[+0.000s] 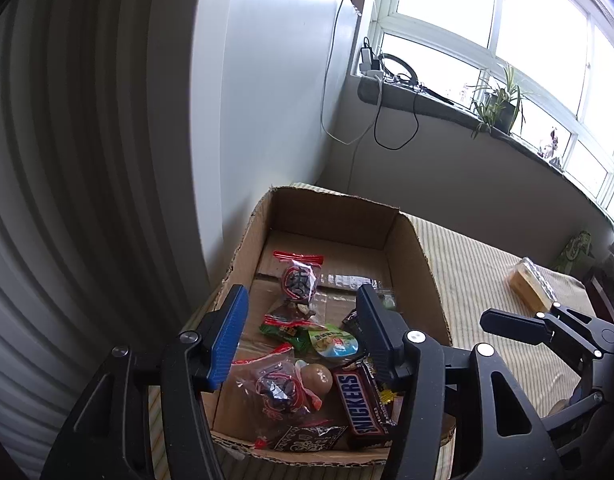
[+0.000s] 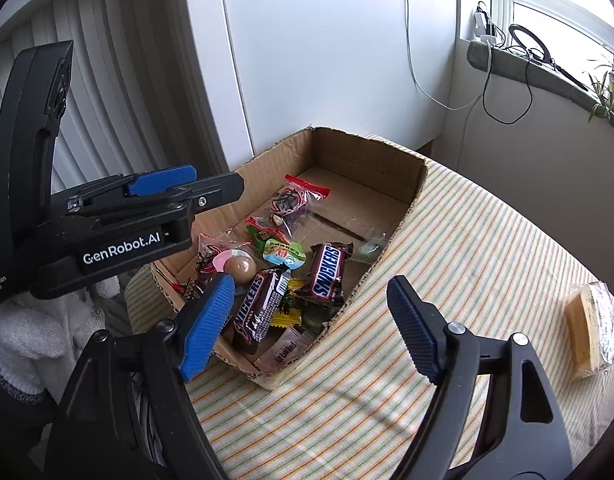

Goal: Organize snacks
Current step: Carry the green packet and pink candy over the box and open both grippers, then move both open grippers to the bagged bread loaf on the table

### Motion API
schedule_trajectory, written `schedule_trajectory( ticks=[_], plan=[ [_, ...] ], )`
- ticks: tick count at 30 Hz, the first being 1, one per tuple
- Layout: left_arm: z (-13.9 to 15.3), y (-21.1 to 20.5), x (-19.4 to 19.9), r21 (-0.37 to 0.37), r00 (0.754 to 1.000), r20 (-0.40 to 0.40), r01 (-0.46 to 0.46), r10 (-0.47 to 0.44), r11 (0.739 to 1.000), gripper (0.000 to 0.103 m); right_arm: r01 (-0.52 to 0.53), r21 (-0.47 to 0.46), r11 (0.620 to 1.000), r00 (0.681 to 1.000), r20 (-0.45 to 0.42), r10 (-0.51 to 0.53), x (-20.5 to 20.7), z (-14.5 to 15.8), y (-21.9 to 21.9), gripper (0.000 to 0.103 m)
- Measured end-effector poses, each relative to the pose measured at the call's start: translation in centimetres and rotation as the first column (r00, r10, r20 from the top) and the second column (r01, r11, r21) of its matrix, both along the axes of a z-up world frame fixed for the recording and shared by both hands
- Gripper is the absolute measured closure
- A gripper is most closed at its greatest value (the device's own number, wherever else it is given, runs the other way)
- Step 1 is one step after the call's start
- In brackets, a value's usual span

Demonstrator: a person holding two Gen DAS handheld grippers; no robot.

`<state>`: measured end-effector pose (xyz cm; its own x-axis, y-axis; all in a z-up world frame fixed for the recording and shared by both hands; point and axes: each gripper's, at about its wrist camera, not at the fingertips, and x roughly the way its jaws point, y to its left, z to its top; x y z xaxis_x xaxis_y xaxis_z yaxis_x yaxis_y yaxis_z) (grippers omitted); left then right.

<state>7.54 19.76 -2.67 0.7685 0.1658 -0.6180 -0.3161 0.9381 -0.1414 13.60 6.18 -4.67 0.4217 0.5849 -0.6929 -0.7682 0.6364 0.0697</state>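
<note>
An open cardboard box [image 1: 335, 208] [image 2: 367, 148] on a striped tablecloth holds several snacks: Snickers bars [image 1: 361, 404] [image 2: 327, 272], a brown chocolate ball [image 1: 317, 378] [image 2: 239, 269], red-edged clear packets [image 1: 299, 278] [image 2: 299, 196] and a green packet [image 1: 285, 330]. My left gripper [image 1: 303, 332] hangs open and empty above the box; it also shows in the right wrist view [image 2: 211, 188]. My right gripper [image 2: 311, 328] is open and empty over the box's near right wall; it also shows in the left wrist view [image 1: 511, 326]. A wrapped yellow cake [image 1: 531, 286] [image 2: 591, 330] lies on the cloth outside the box, to the right.
The striped tablecloth [image 2: 467, 240] covers the table. A white wall and vertical blinds [image 2: 107, 80] stand behind the box. A window sill [image 1: 427, 104] carries cables, a ring light and potted plants [image 1: 499, 104].
</note>
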Motion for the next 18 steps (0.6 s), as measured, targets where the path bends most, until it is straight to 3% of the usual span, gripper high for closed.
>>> schedule_trajectory(
  ticks=[4,14,18],
  plan=[
    [0.3,-0.3,0.0,-0.017,1.000,0.006,-0.005,0.005,1.000,0.041,0.043,0.010,0.999,0.999,0.003,-0.043,0.3,0.3,-2.5,0.020],
    [0.8,-4.8,1.1,-0.058,0.997,0.024,0.075,-0.074,0.995,0.039,0.236,0.081,0.968,0.972,-0.012,-0.235,3.4,1.4,-13.7,0.020],
    [1.0,-8.0,2.3,-0.063,0.991,0.037,0.134,-0.131,0.989,0.029,0.314,0.095,0.945,0.949,-0.026,-0.313,4.9,1.5,-18.3,0.020]
  ],
)
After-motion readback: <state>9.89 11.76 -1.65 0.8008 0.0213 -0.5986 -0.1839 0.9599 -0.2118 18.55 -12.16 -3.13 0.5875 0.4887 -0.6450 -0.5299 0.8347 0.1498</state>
